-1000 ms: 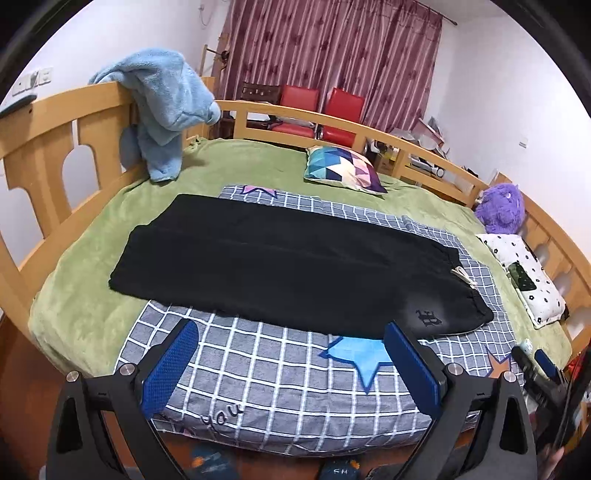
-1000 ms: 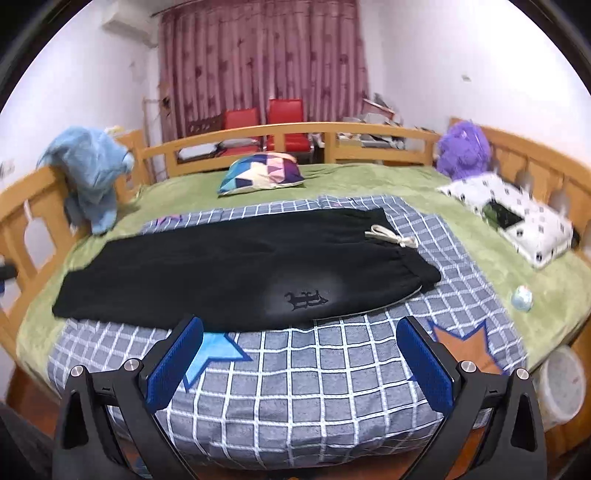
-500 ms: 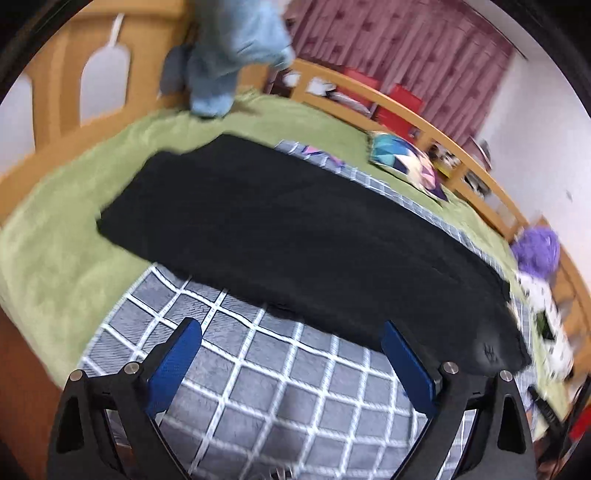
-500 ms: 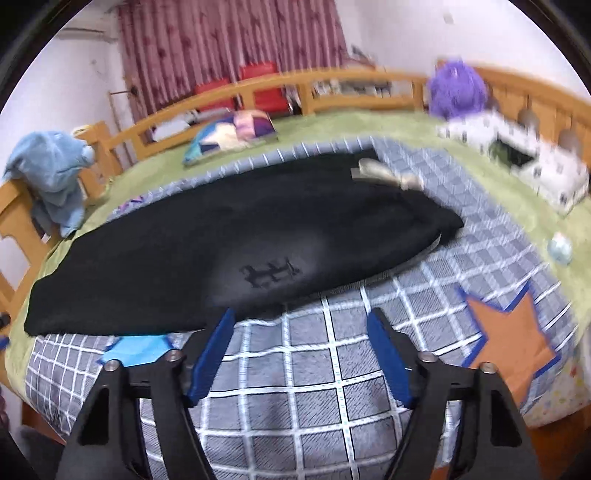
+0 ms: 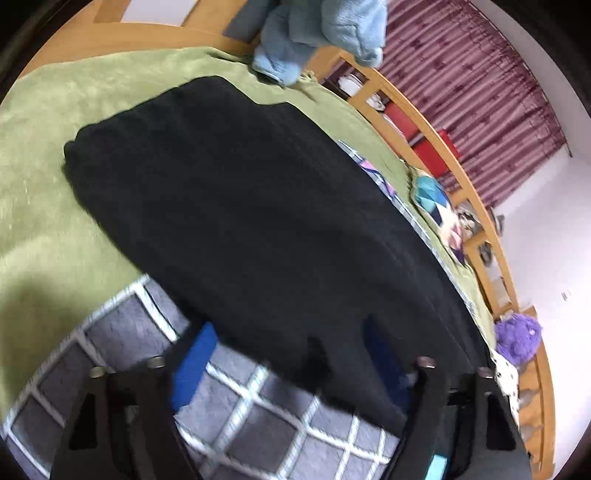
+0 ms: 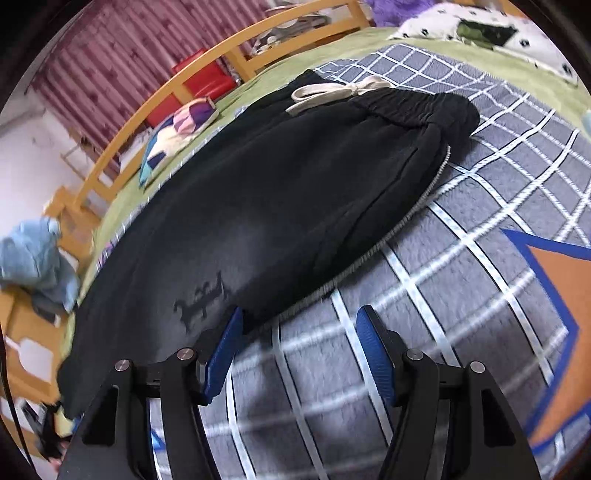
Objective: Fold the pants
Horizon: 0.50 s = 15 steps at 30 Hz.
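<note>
Now both grippers sit far lower and closer to the bed than a second ago, when each camera took in the whole room from above the near edge. The black pants (image 5: pixel 258 206) lie stretched lengthwise across the grey checked blanket (image 6: pixel 480 295), their leg end reaching onto the green bedspread (image 5: pixel 44 192), and they have not shifted; only the views have rolled and dropped.

The left gripper (image 5: pixel 291 354) has come down over the near hem of the trouser leg. Its jaws, spread wide a second ago, are closing: the fabric edge lies between them, the right blue pad is dark against the cloth, and blur hides whether either pad presses yet.

The right gripper (image 6: pixel 299 350) has come down at the waist half, just below the small printed logo (image 6: pixel 201 299). Its jaws have narrowed to about half their earlier spread and hold there, with the left pad at the pants' lower edge and checked blanket showing in the gap; nothing is gripped.

The cream drawstring (image 6: pixel 332 92) rests on the waistband, the patterned cushion (image 6: pixel 177 129) lies beyond, and the blue plush toy (image 5: pixel 317 33) hangs on the wooden rail (image 5: pixel 424 122)
</note>
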Available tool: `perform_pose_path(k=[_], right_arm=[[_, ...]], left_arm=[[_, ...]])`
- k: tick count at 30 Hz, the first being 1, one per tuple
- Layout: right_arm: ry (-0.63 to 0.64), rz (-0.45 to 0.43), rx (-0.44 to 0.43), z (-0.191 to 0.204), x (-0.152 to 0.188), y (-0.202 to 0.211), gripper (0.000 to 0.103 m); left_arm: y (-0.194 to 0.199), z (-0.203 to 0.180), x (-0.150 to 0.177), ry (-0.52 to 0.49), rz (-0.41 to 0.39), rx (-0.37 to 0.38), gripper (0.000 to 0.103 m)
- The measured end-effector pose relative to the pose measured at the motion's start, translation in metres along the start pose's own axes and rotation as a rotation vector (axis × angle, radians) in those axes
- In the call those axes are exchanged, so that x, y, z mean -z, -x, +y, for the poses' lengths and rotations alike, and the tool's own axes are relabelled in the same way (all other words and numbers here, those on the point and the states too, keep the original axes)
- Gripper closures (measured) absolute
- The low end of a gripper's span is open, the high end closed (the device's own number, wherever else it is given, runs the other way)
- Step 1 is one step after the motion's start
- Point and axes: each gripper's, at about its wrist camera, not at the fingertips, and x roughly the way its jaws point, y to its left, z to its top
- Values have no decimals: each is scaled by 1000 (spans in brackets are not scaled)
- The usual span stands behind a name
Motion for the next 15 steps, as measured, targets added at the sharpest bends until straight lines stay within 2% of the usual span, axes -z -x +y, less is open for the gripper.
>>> perform_pose_path(k=[1, 2, 3, 4, 7, 10, 15], right_arm=[[-17, -10, -13, -1, -4, -2, 43], [-30, -15, -31, 2, -8, -4, 53], [-38, -16, -52, 4, -13, -7, 57], [-42, -6, -55, 8, -18, -12, 62], [-33, -11, -68, 17, -31, -17, 80], [24, -36, -57, 36, -42, -3, 82], [105, -96, -104, 74, -78, 25, 83]], left_arm=[[-4, 0, -3, 1, 3, -9, 54], [-9, 0, -8, 0, 9, -22, 62], [-11, -3, -12, 2, 15, -30, 84], [-12, -4, -18, 6, 22, -32, 90], [-2, -11, -31, 4, 29, 23, 93], [14, -36, -45, -79, -3, 35, 93], [17, -77, -82, -150, -67, 47, 93]])
